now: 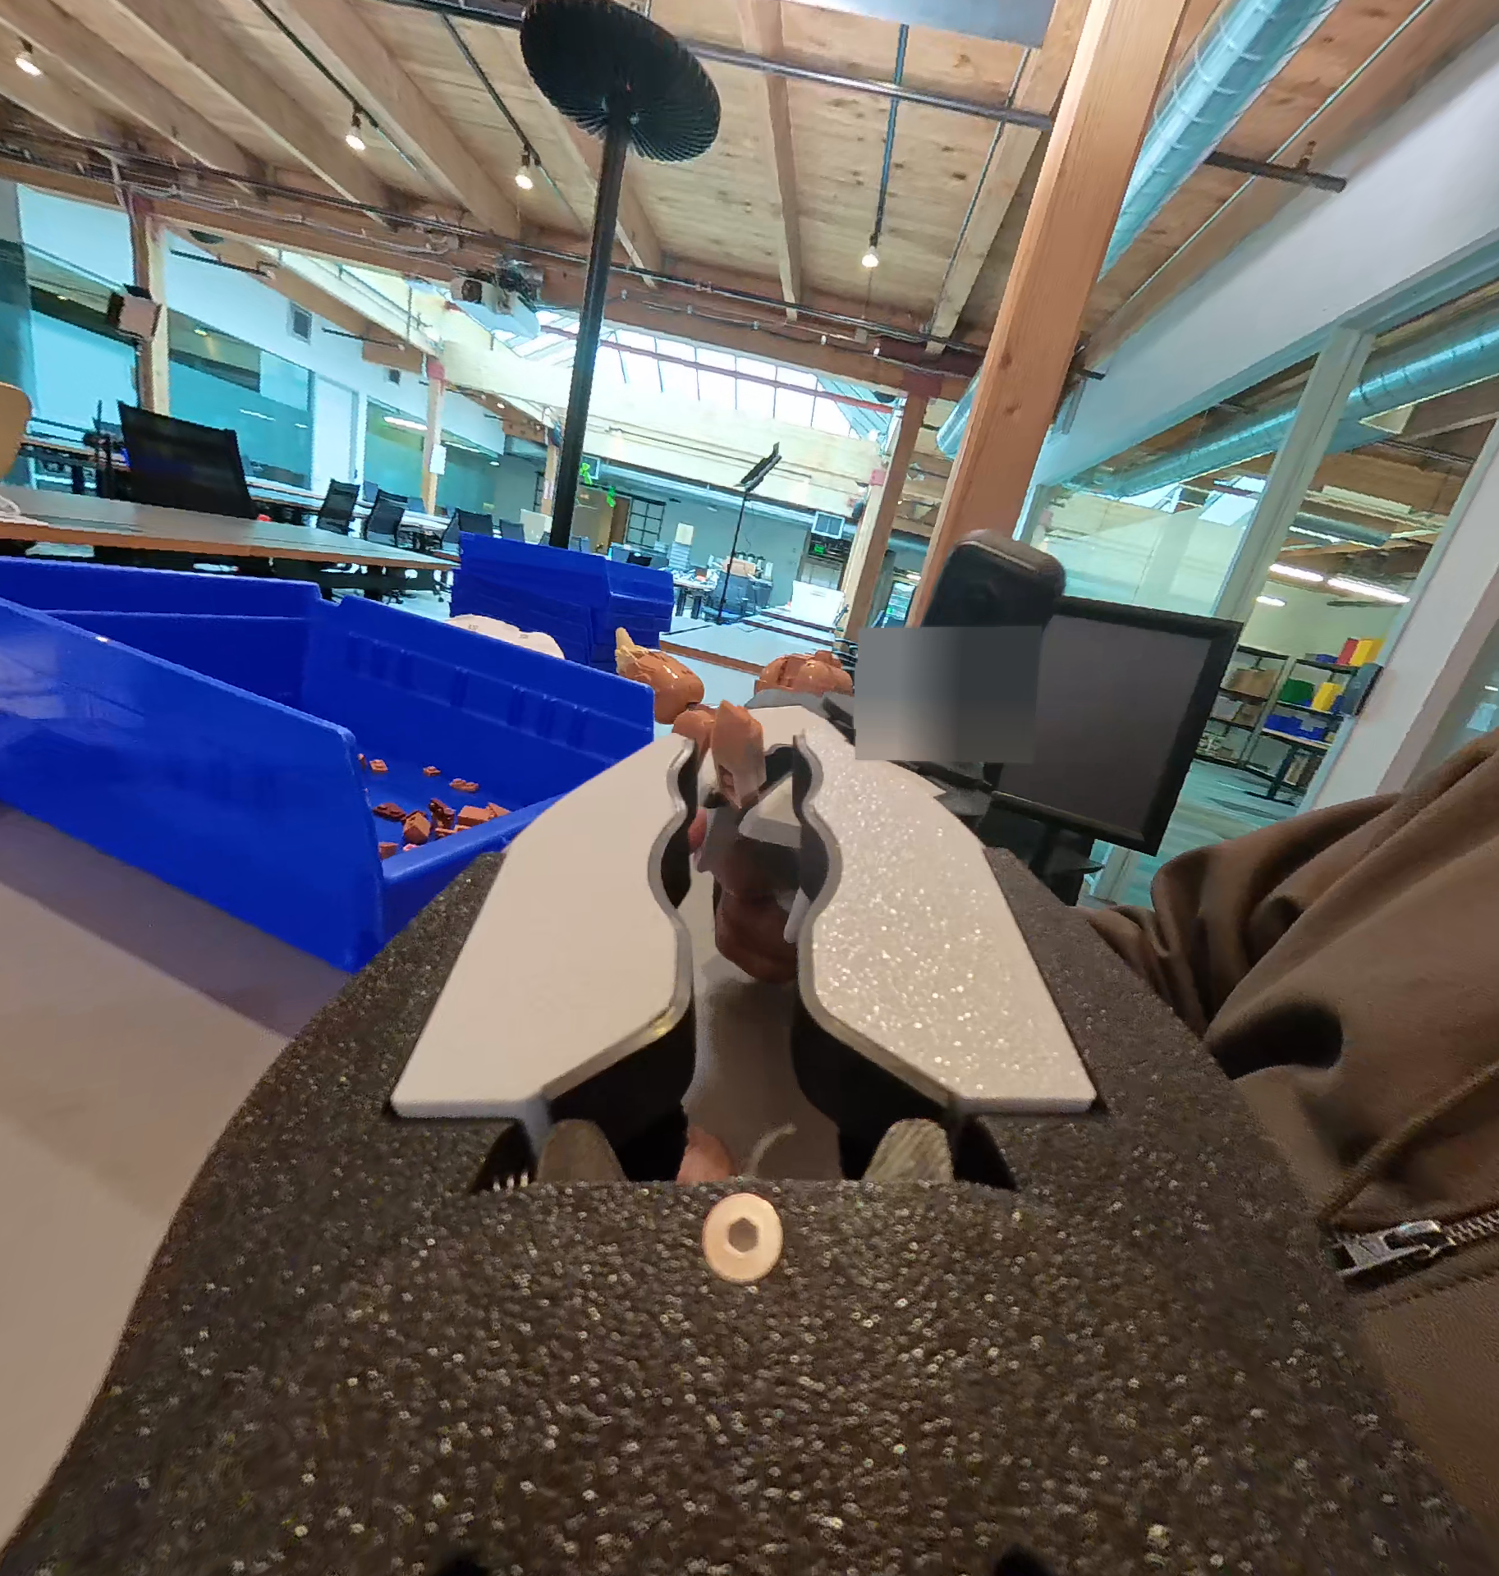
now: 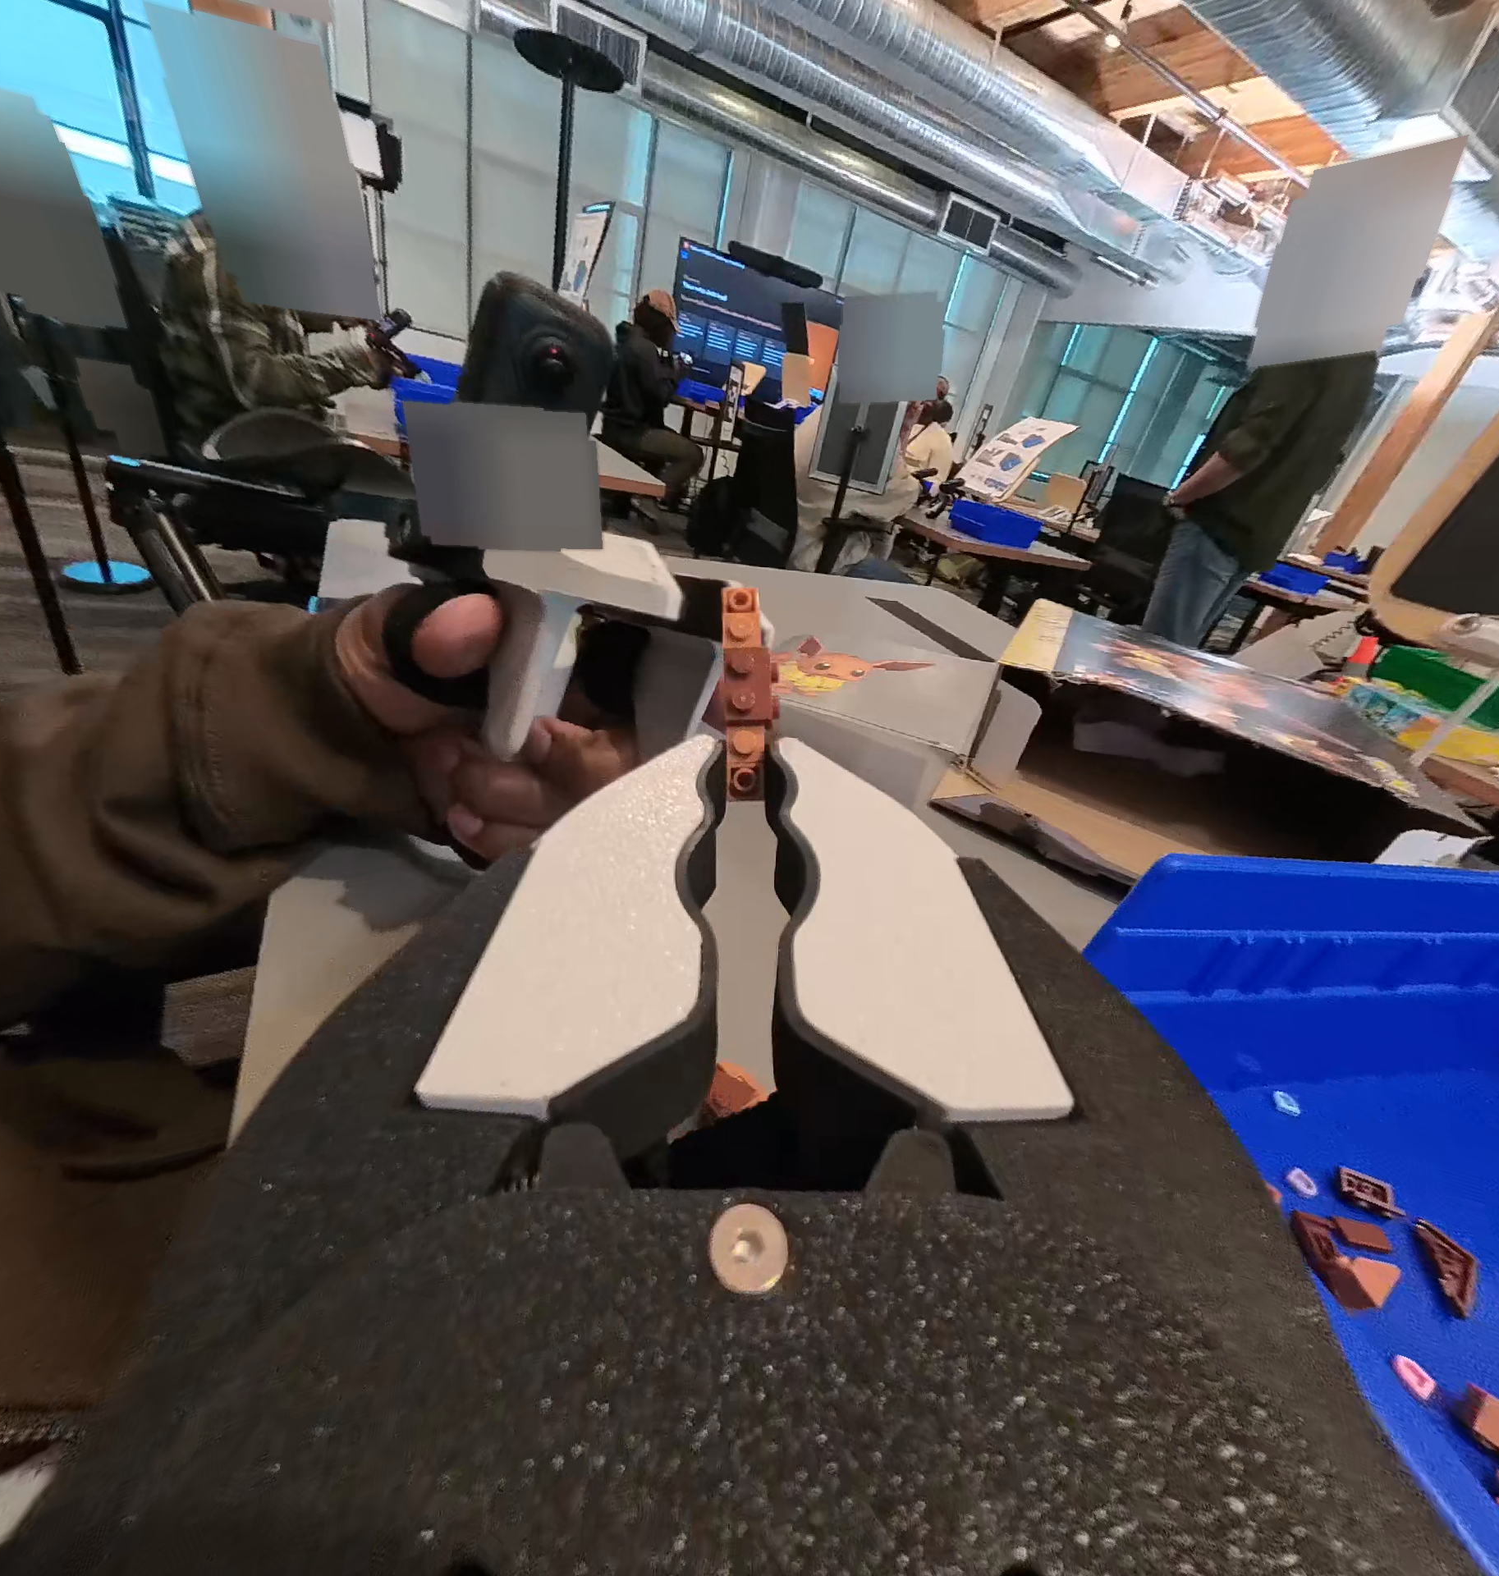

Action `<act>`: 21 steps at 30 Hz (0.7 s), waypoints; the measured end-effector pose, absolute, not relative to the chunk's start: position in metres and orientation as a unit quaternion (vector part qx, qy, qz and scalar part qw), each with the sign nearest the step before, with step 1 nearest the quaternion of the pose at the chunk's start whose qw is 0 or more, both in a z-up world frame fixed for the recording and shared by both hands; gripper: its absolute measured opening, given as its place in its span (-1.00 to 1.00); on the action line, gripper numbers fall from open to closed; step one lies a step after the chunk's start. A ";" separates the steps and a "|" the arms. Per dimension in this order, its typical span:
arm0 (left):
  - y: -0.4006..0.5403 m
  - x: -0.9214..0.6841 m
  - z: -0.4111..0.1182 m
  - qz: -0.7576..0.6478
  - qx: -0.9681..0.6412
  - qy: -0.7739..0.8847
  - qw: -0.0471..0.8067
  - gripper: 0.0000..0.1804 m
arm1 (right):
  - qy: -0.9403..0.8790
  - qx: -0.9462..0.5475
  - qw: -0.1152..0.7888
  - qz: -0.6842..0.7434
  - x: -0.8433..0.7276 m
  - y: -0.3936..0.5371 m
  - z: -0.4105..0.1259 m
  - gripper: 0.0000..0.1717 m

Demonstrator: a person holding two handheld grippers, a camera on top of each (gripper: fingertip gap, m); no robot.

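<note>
Brown and orange toy bricks, pressed together into a narrow studded strip [image 2: 744,682], are pinched at the bottom end by the right gripper [image 2: 742,776]. Its two pale fingertips are closed against the strip's sides, so that most of the length is left standing free and upright above the tips. The strip is thus carried in the air over the grey table [image 1: 89,981], between the two tools, and is set down on nothing. The left gripper [image 1: 743,755] is brought in from the opposite side by a hand [image 2: 439,682] in a brown sleeve. Its fingers are placed either side of the strip's upper part, but a dark gap appears to be left between each pad and the brick, so it is judged to be spread around the strip and not clamped on it. The weight is therefore judged to be borne by the right tool alone. A blue bin [image 1: 217,725] is kept just beside both tools, and loose brown pieces [image 1: 439,814] are scattered over its floor within easy reach. Rounded brown brick assemblies [image 1: 669,682] are stood farther back on the table. An opened cardboard box [image 2: 900,682] printed with a cartoon creature is lying beyond the strip.
</note>
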State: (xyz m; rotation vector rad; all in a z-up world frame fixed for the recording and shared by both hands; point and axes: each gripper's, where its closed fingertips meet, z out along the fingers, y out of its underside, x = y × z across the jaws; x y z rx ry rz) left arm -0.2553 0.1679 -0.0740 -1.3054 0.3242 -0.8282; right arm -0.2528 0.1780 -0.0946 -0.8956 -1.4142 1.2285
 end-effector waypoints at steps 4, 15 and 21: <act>0.170 -0.255 -0.076 -0.364 -0.594 0.145 0.703 -0.77 | -0.594 -0.366 0.512 0.501 -0.253 0.175 -0.096 -0.91; 0.165 -0.236 -0.081 -0.335 -0.598 0.206 0.698 -0.81 | -0.555 -0.368 0.365 0.651 -0.244 0.157 -0.087 -0.91; 0.163 -0.233 -0.083 -0.320 -0.600 0.227 0.697 -0.88 | -0.564 -0.369 0.365 0.643 -0.246 0.155 -0.091 -0.91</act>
